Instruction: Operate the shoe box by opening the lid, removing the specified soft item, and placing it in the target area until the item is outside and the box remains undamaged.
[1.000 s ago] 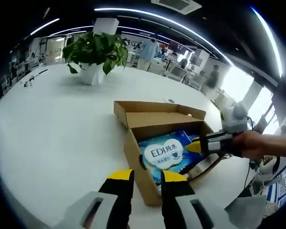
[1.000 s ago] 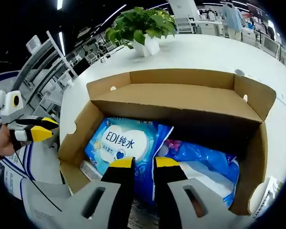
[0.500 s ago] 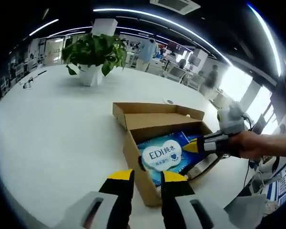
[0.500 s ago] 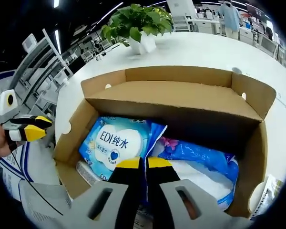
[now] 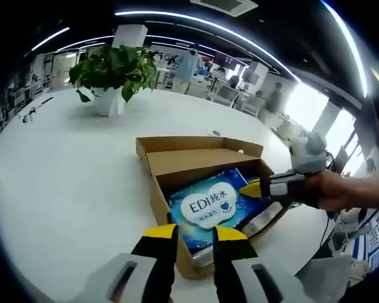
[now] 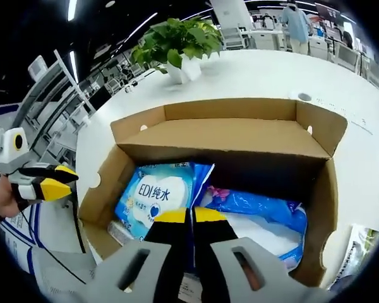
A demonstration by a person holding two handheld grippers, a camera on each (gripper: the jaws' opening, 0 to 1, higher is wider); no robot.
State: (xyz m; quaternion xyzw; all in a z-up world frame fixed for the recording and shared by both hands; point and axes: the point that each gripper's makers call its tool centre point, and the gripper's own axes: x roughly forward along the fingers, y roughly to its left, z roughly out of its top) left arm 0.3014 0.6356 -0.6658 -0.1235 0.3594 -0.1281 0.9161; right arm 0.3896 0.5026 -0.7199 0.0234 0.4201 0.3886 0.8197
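Box (image 6: 227, 136) open at frame centre. Right gripper (image 6: 191, 218) pinches wipes pack (image 6: 158, 192) edge, lower centre. Left gripper (image 5: 196, 233) spread, empty. Pack looks soft, light, slippery; grip the edge seam.

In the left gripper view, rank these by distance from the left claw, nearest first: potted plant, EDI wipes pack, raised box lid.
1. EDI wipes pack: in the open box, just ahead of the left claw.
2. Raised box lid: standing open behind the pack, on the box's far side.
3. Potted plant: far back on the white table, to the upper left.
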